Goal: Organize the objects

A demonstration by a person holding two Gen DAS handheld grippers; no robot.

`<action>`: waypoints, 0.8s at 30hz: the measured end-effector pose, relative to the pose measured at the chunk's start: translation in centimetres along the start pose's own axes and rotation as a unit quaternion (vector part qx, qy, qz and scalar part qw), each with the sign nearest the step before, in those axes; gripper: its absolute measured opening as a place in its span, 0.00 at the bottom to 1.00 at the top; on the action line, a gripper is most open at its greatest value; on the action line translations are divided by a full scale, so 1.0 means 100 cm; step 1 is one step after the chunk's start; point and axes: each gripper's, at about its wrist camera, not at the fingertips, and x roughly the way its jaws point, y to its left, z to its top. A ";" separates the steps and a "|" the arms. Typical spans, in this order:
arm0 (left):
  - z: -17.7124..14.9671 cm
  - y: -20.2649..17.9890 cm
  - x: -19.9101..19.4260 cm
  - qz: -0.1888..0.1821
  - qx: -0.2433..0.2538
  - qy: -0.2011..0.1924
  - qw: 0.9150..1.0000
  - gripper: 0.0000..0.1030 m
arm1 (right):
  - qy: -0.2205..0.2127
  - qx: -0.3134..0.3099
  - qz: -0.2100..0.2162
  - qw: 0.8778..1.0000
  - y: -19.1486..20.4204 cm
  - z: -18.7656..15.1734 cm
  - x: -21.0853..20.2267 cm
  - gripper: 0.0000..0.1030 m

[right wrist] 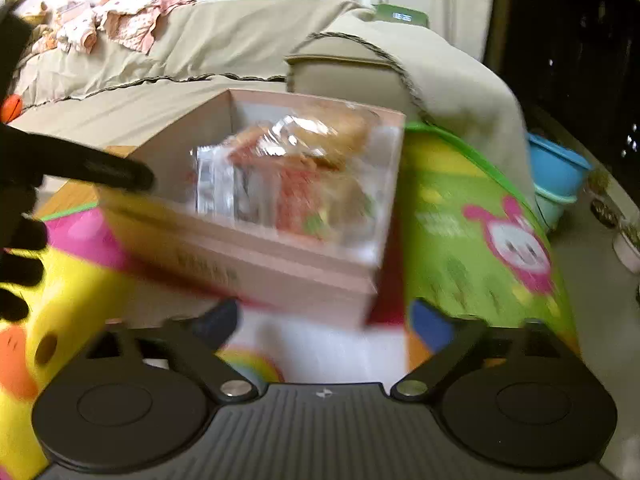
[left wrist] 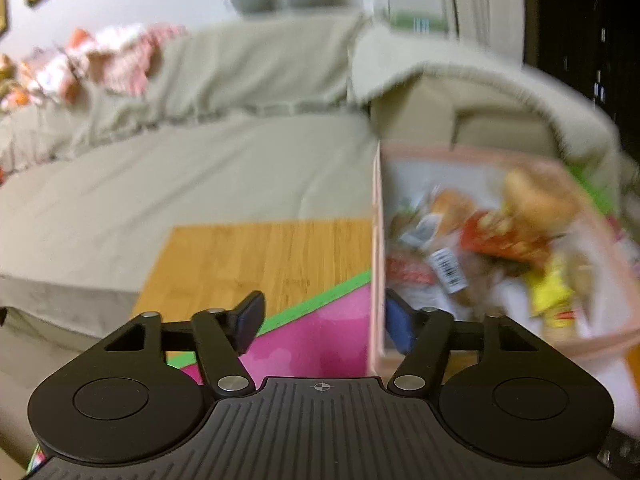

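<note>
From the left gripper's camera, the left gripper (left wrist: 324,322) stands with its jaws wide apart and nothing between them. The near corner wall of the pink box (left wrist: 376,240) rises just ahead of the gap, closer to the right-hand fingertip, which sits inside the box's corner; whether it touches the wall I cannot tell through the blur. The snack packets (left wrist: 492,240) lie heaped inside the box, red, orange and yellow wrappers with a barcode label showing. Left of the box a wooden board (left wrist: 256,260) lies flat, and a pink play mat (left wrist: 316,344) with a green edge runs under the box's near side. Behind the box stretches a sofa (left wrist: 180,168) under a beige cover.

From the right gripper's camera, the right gripper (right wrist: 324,316) also has its jaws spread wide, empty, just short of the pink box (right wrist: 280,268), whose long side faces it. The snack packets (right wrist: 296,172) fill the box, blurred. At the box's left end a black fingertip of the left gripper (right wrist: 116,174) reaches in from the left edge toward the box's rim. Right of the box leans a green panel (right wrist: 472,216) with a pink cartoon rabbit, and beyond that two blue tubs (right wrist: 560,176) are stacked. The sofa (right wrist: 240,40) stands behind the box.
</note>
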 end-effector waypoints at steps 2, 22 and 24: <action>-0.018 0.000 -0.039 -0.003 -0.016 -0.038 0.999 0.66 | 0.009 0.023 0.010 1.000 -0.007 -0.018 -0.020 1.00; -0.185 -0.006 -0.141 -0.047 -0.011 -0.028 0.998 0.67 | -0.057 0.061 -0.033 0.996 0.034 -0.137 -0.095 1.00; -0.184 -0.008 -0.140 -0.043 -0.006 -0.028 0.999 0.68 | -0.059 0.060 -0.032 0.996 0.033 -0.136 -0.095 1.00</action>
